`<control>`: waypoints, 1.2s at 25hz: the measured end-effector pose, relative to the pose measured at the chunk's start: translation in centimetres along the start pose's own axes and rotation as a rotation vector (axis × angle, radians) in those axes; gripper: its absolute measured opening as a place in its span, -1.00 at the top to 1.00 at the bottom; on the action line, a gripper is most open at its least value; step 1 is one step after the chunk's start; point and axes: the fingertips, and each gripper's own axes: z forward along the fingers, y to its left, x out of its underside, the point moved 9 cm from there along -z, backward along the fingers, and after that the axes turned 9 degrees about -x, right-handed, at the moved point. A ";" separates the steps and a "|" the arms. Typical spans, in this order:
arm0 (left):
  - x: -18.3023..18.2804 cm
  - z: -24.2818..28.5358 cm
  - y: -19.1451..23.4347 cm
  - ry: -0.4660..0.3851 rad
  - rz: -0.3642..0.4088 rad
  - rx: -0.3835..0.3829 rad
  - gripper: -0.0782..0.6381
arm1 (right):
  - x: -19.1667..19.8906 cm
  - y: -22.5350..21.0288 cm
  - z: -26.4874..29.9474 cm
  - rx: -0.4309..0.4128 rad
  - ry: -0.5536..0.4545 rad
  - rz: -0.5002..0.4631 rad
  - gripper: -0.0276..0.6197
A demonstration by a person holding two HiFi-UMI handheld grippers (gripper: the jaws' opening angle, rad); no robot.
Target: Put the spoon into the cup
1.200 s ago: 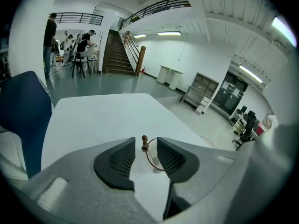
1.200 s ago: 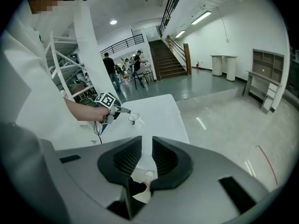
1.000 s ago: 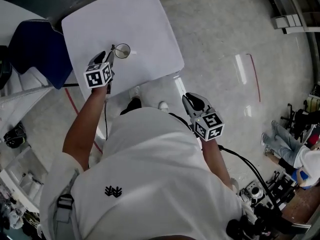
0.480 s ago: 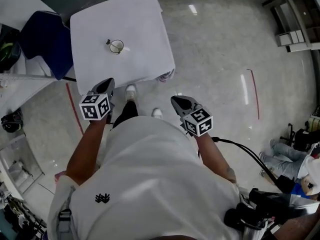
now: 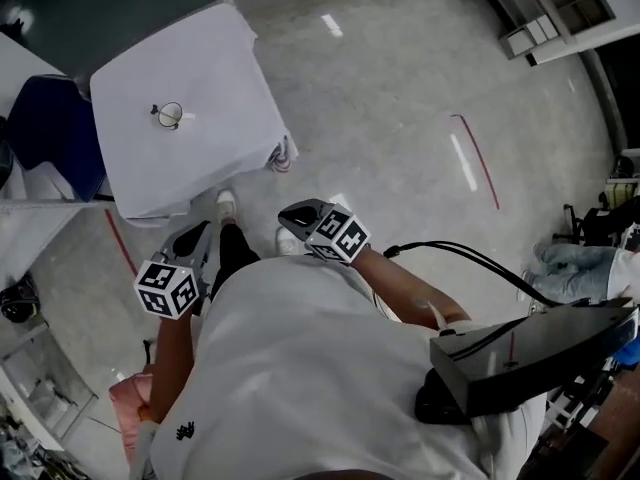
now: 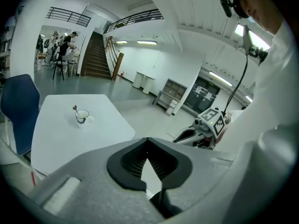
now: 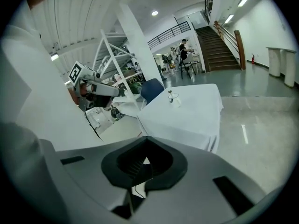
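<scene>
A small glass cup (image 5: 170, 115) stands on the white-clothed table (image 5: 215, 68) at the upper left, with the spoon (image 5: 157, 111) leaning inside it. The left gripper view shows the cup (image 6: 82, 116) far off, the spoon's handle (image 6: 75, 109) sticking out of it. In the right gripper view the cup (image 7: 174, 97) is tiny. My left gripper (image 5: 192, 238) hangs off the table's near edge, jaws shut and empty (image 6: 148, 140). My right gripper (image 5: 292, 215) is over the floor to the right, also shut on nothing (image 7: 145, 140).
A blue chair (image 5: 50, 128) stands left of the table. My shoes (image 5: 226, 204) are on the glossy floor just below the table's edge. A red line (image 5: 475, 158) marks the floor at right. A black device (image 5: 520, 358) and a cable lie lower right; a seated person (image 5: 580, 263) is at the right edge.
My left gripper was at the cup on the table; it has pulled back off the table toward my body. I have stepped away, so the table is farther. The right gripper drifted left.
</scene>
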 end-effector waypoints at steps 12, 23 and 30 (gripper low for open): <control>-0.4 0.4 -2.7 0.014 0.052 0.054 0.75 | -0.7 1.1 -1.9 0.008 -0.019 -0.068 0.89; -0.5 2.1 -3.3 0.025 0.072 0.077 0.75 | -0.8 0.6 -1.8 0.017 -0.011 -0.089 0.89; -0.4 2.1 -3.2 0.032 0.067 0.080 0.75 | -1.1 0.4 -1.9 0.025 -0.012 -0.096 0.89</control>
